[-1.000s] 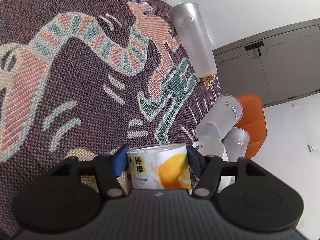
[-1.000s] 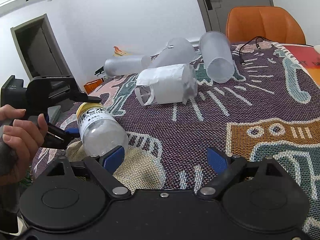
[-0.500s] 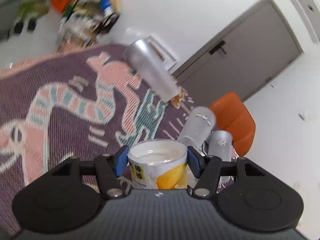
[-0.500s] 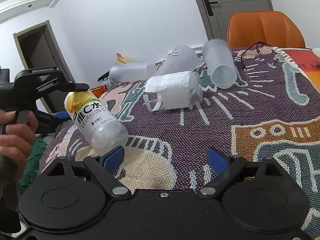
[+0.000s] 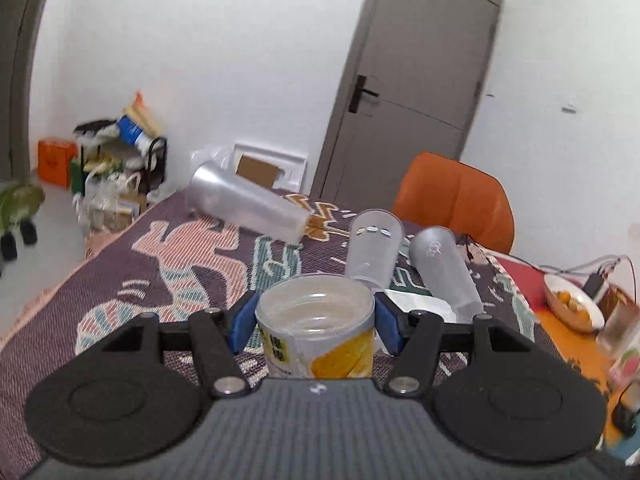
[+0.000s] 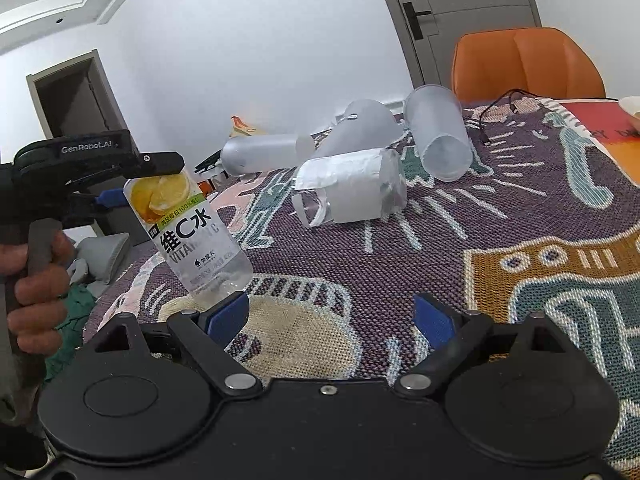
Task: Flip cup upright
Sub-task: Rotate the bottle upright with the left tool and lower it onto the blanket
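Fingers of the left gripper (image 5: 316, 316) clamp the tilted vitamin C water cup (image 5: 316, 330) above the woven tablecloth (image 6: 460, 248); the right gripper (image 6: 331, 316) gapes wide, holding nothing.

The clear cup (image 6: 188, 228), cut from a bottle with a lemon-print label, tilts with its open mouth up and its base low over the table's (image 6: 500, 240) near-left corner.
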